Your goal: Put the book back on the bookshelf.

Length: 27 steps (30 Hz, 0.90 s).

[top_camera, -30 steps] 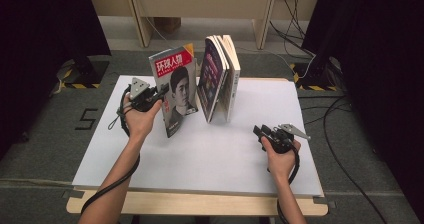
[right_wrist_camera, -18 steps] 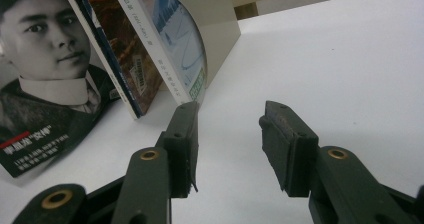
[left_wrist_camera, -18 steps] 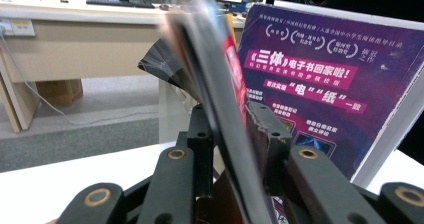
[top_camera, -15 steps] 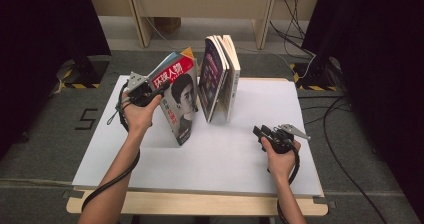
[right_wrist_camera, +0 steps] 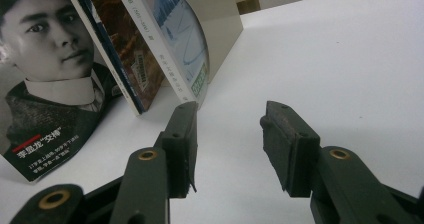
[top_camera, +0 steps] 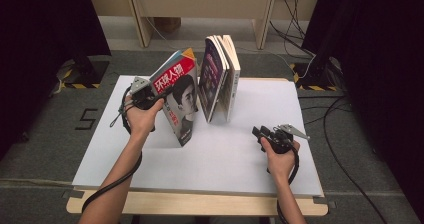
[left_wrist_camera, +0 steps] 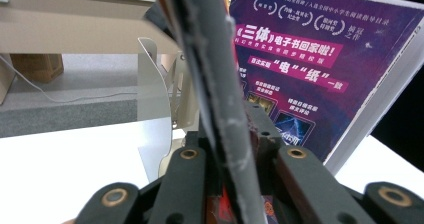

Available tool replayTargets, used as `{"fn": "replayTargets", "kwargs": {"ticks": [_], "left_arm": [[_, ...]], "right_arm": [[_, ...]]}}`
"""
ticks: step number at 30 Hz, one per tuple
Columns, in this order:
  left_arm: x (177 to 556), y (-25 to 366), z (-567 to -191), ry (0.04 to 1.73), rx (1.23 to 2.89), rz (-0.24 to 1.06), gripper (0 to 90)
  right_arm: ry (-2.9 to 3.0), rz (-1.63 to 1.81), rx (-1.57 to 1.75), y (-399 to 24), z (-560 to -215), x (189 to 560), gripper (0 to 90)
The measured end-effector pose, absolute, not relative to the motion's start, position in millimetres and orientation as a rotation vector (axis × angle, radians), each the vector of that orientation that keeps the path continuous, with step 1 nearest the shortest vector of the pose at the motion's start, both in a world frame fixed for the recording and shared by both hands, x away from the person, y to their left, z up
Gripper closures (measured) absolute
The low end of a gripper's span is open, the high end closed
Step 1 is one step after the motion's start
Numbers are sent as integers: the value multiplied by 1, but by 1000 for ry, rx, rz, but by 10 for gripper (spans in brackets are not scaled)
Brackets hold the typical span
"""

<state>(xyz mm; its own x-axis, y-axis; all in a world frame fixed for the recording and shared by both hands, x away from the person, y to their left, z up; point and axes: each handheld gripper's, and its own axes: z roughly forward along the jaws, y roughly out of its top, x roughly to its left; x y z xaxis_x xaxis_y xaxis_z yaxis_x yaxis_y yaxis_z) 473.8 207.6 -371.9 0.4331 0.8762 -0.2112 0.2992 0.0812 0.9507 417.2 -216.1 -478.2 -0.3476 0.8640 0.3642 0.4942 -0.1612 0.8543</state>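
A magazine (top_camera: 177, 101) with a red title band and a portrait cover stands tilted on its lower corner on the white table (top_camera: 225, 159). My left gripper (top_camera: 150, 95) is shut on its left edge. In the left gripper view the worn edge of the magazine (left_wrist_camera: 215, 84) runs up between the jaws of the left gripper (left_wrist_camera: 235, 149), which have just been closing on it. To its right, several books (top_camera: 222, 79) lean together, the nearest with a purple cover (left_wrist_camera: 310, 74). My right gripper (top_camera: 260, 132) rests at the table's right, open and with nothing between the jaws (right_wrist_camera: 227, 144).
A cream metal bookend (left_wrist_camera: 155, 84) stands behind the books (right_wrist_camera: 165, 44), also seen as the bookend (right_wrist_camera: 215, 14) in the right gripper view. Wooden furniture legs and cables lie on the floor beyond the table. Black curtains hang on both sides.
The magazine has tipped from nearly upright to a slant, its top swinging left away from the books. The right hand has kept still.
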Motion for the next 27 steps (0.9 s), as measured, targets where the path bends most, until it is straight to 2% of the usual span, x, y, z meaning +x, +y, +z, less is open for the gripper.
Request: {"fn": "replayTargets", "kwargs": {"ticks": [6,16,27], "left_arm": [[468,206,-368,1096,1448,575,857],[459,205,-353,1036,1424,704,862],[471,206,-340,1021,1372,812,862]], "right_arm": [[1773,1524,1553,-217,-479,417,577],[1770,1524,1550,-218,-480,418,577],[1767,1526,1561,-219,-479,417,578]]}}
